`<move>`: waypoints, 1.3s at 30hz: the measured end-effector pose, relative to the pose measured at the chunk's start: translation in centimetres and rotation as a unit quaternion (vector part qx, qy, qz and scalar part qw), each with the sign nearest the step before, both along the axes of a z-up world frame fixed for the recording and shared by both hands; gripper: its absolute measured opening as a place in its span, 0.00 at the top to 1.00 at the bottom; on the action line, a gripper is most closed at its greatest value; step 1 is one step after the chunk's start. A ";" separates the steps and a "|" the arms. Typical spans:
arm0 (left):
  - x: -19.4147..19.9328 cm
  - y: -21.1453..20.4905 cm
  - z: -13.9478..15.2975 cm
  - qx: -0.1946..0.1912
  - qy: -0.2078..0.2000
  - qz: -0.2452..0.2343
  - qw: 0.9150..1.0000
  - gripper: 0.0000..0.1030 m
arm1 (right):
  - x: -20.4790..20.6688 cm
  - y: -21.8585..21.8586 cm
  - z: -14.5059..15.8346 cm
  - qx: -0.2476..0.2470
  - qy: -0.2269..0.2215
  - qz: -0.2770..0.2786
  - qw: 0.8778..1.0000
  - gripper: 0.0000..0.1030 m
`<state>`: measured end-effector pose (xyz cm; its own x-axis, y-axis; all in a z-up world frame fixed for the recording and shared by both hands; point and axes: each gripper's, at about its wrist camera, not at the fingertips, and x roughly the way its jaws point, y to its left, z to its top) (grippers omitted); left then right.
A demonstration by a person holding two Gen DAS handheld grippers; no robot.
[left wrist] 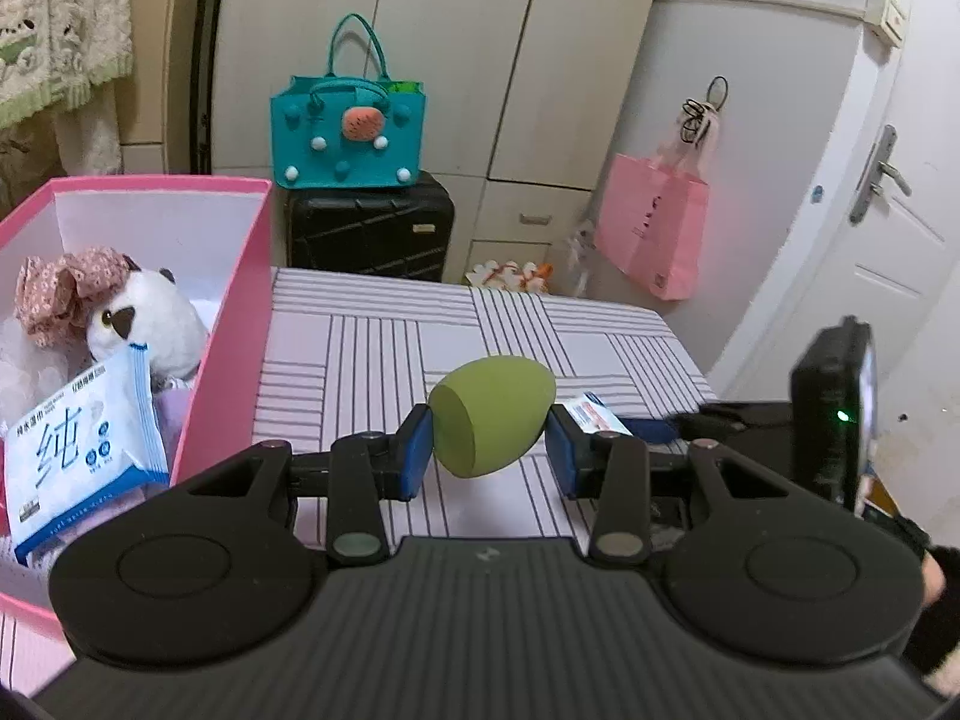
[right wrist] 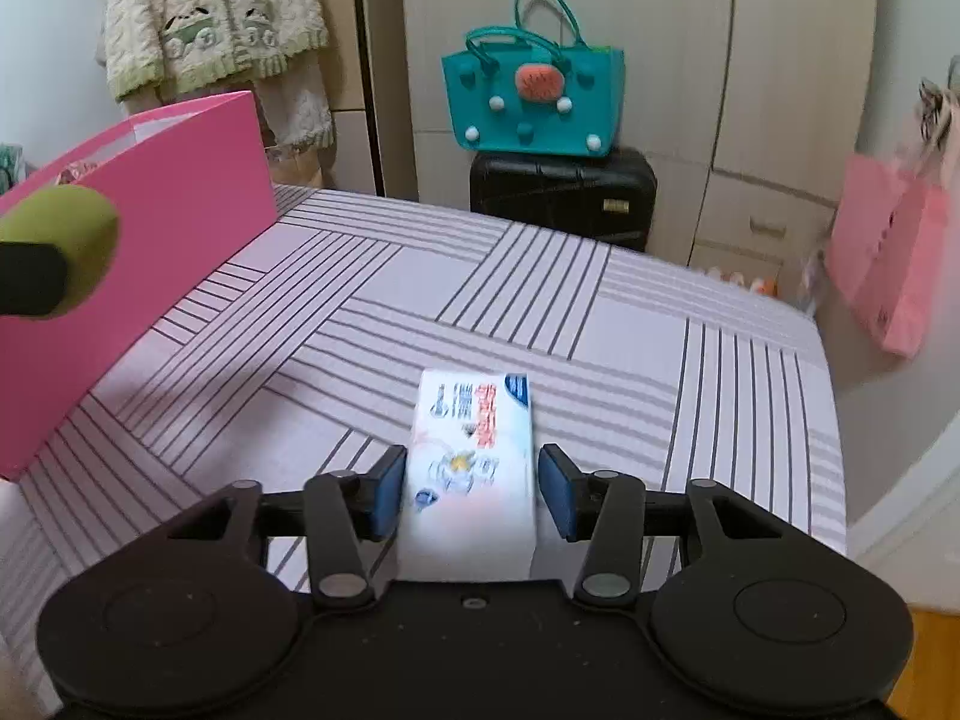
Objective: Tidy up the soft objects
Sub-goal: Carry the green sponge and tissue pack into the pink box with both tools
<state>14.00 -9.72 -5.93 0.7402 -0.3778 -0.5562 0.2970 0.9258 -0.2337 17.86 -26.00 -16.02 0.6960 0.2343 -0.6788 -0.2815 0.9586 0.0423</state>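
My left gripper (left wrist: 489,441) is shut on a green egg-shaped sponge (left wrist: 489,414) and holds it above the striped table; the sponge also shows at the left edge of the right wrist view (right wrist: 72,234). A pink box (left wrist: 240,300) stands to the left and holds a white plush toy (left wrist: 150,318), a floral fabric piece (left wrist: 60,294) and a blue-white tissue pack (left wrist: 84,456). My right gripper (right wrist: 471,492) is open, its pads on either side of a white tissue pack (right wrist: 474,456) lying on the table, with small gaps.
The striped tablecloth (right wrist: 420,300) covers the table. The pink box wall (right wrist: 150,252) rises at the left. Behind the table stand a black suitcase (right wrist: 561,192) with a teal bag (right wrist: 534,102) on top. A pink bag (left wrist: 654,228) hangs at the right.
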 end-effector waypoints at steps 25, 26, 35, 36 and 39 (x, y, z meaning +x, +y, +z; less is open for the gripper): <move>-6.9 13.7 6.9 -0.025 -0.013 -0.101 0.995 0.62 | -9.1 8.1 10.1 0.160 0.045 0.137 0.976 0.56; -7.1 14.4 7.2 -0.023 -0.024 -0.096 0.995 0.62 | -9.2 8.7 10.8 0.161 0.039 0.145 0.976 0.56; -4.0 19.5 6.1 -0.009 -0.037 -0.007 0.999 0.61 | -7.6 15.1 15.4 0.136 -0.038 0.177 0.974 0.56; -3.2 19.9 5.7 -0.004 -0.035 0.007 0.999 0.61 | -6.9 15.8 15.5 0.131 -0.041 0.176 0.975 0.56; -0.9 21.0 4.7 0.015 -0.027 0.040 0.999 0.61 | -4.6 17.5 15.6 0.118 -0.046 0.171 0.977 0.56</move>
<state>13.07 11.25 -1.22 0.7965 -0.2995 -0.5253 0.2328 0.9536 -0.1908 13.24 -8.48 -0.40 0.6055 0.6064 -0.5153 -0.5968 0.7744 0.2100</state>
